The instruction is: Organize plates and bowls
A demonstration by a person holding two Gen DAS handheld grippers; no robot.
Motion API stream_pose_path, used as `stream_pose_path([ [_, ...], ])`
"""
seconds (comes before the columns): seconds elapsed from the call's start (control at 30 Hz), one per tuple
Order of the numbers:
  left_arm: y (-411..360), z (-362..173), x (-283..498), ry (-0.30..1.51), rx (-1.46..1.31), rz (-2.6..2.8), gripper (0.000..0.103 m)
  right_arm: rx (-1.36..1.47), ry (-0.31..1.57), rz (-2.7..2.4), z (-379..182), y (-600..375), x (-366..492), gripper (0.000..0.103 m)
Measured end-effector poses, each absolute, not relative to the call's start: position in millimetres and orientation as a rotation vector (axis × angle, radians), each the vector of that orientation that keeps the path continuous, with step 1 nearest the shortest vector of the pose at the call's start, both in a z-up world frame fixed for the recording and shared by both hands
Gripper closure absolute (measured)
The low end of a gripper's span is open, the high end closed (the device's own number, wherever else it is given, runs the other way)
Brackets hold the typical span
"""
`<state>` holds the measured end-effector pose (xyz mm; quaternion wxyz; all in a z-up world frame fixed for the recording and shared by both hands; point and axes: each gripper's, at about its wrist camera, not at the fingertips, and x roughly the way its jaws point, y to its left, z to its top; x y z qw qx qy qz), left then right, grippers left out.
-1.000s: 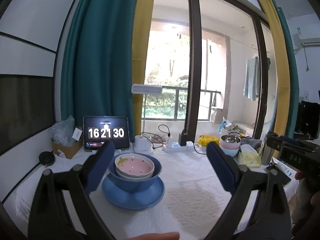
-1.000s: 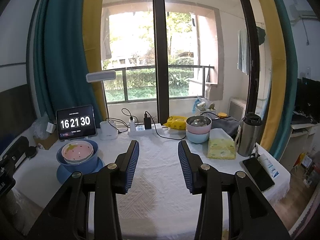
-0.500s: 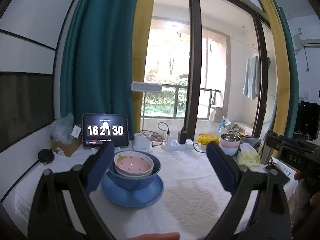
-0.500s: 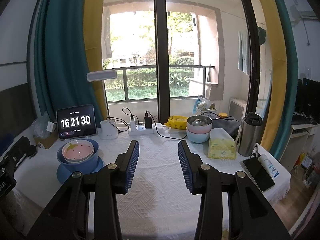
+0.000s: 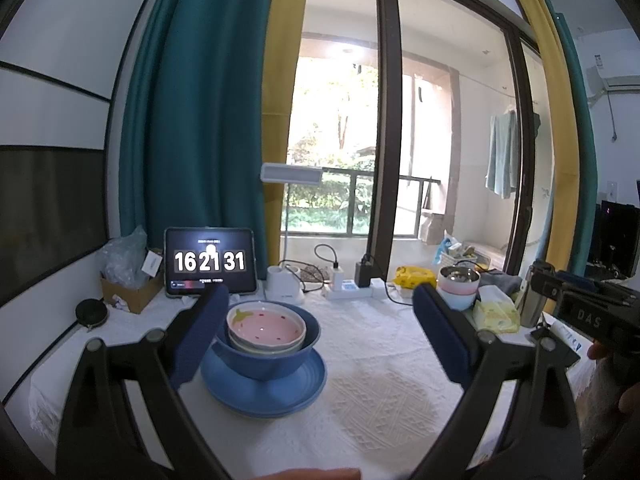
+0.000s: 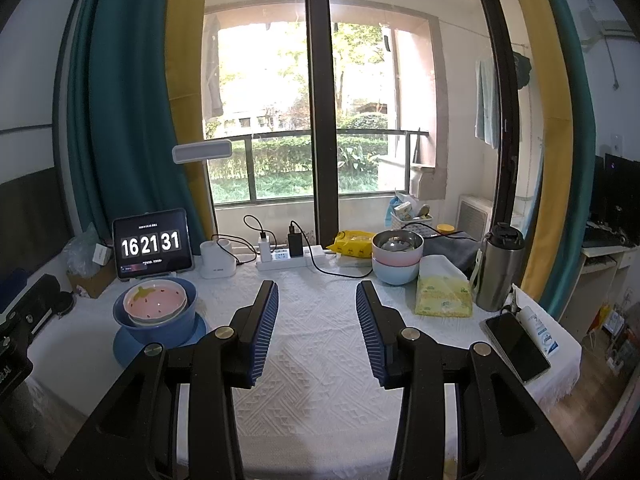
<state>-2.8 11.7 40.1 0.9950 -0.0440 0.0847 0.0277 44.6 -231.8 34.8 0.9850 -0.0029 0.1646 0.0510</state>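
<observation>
Both grippers point slightly downward over the table [image 6: 320,360]: the left gripper [image 5: 320,312] gapes wide beside the stacked bowls [image 5: 266,332], the right gripper [image 6: 317,300] half-open, empty.

This is a lived-in room of a home, set up at a table [image 6: 320,360] under a white textured cloth that stands against a tall glazed balcony door [image 6: 318,120]. Teal and yellow curtains [image 6: 120,120] hang on either side of the door, and beyond it clothes [image 6: 486,100] dry on a railed balcony facing greenery. On the table near the door sit a tablet [image 6: 152,249] showing a clock, a power strip [image 6: 286,260] with chargers, stacked bowls [image 6: 396,256], a tissue pack [image 6: 442,294], a steel tumbler [image 6: 498,268] and a phone [image 6: 516,346]. A wall air conditioner [image 5: 614,82] hangs to the right of the door.
</observation>
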Motion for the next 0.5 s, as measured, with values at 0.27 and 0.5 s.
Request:
stream_pose_path([
  [0.27,10.0,39.8,-3.3,0.17,-0.086,0.056,0.009,-0.002,0.329,0.101,35.7,-234.9,44.2,0.06],
  [0.5,10.3,40.4,-3.9,0.17,-0.085,0.054,0.009,0.0,0.327,0.102,36.6,-235.5,43.9,0.06],
])
